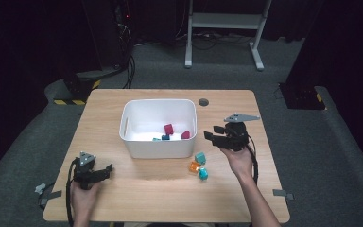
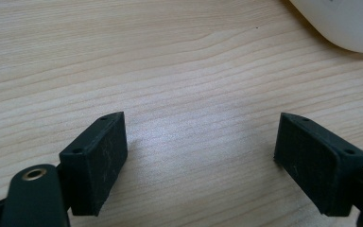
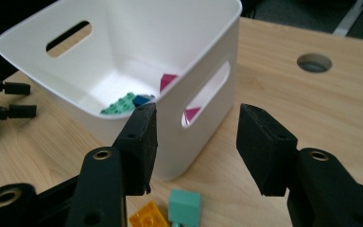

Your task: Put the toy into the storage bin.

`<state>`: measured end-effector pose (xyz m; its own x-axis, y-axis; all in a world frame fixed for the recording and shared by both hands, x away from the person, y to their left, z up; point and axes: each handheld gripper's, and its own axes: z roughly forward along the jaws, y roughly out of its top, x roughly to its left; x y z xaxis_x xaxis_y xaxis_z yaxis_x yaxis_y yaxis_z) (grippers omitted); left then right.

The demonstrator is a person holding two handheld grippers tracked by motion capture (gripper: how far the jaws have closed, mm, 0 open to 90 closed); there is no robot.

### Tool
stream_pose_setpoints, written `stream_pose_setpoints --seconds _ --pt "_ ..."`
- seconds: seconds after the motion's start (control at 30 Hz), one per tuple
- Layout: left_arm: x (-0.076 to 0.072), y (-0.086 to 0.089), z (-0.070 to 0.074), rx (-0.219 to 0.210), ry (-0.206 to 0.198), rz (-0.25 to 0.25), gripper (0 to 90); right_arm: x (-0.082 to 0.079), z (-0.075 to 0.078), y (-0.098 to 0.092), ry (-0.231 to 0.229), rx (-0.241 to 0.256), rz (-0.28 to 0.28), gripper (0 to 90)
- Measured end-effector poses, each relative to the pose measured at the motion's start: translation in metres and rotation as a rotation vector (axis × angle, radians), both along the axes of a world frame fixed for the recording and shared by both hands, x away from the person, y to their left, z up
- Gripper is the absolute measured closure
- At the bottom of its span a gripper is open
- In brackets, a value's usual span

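My right gripper (image 3: 196, 146) is wide open and holds nothing; the small blocks (image 1: 199, 165) lie beside the white box (image 1: 127, 124), toward the table's near edge; I judge them light, hard, slippery; grip flat sides; left gripper (image 2: 201, 158) open, empty.

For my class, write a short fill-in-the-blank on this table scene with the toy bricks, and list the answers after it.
1. The white bin stands on a table made of ____.
2. The number of bricks lying on the table outside the bin is ____.
3. The brick between the two teal bricks is coloured ____.
4. The jaws of the right tool are ____ and hold nothing.

Answers: wood; three; orange; open
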<state>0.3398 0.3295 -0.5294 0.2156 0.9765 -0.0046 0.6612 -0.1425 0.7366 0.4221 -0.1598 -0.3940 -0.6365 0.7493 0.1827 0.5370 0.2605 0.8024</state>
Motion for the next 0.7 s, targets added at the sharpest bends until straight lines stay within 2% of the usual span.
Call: stream_pose_setpoints --seconds 0.17,0.23,0.33,0.43,0.6,0.7 --pt "0.0 0.0 0.0 0.0 0.0 0.0 18.0 -0.008 -0.024 -0.001 0.016 -0.034 0.0 47.9" --pt "0.0 0.0 0.0 0.0 -0.001 0.001 18.0 -0.01 -0.034 0.0 0.037 -0.03 0.0 47.5" --pt "0.0 0.0 0.0 0.0 0.0 0.001 18.0 -0.013 -0.05 0.006 0.05 -0.074 0.001 46.9" --pt "0.0 0.0 0.0 0.0 0.0 0.001 18.0 -0.012 -0.065 0.01 0.08 -0.077 0.015 46.2" --pt "0.0 0.0 0.0 0.001 0.0 0.001 18.0 -0.013 -0.079 0.016 0.092 -0.109 0.026 45.9" --pt "0.0 0.0 0.0 0.0 0.0 0.001 18.0 -0.011 -0.085 0.019 0.113 -0.105 0.023 45.8"
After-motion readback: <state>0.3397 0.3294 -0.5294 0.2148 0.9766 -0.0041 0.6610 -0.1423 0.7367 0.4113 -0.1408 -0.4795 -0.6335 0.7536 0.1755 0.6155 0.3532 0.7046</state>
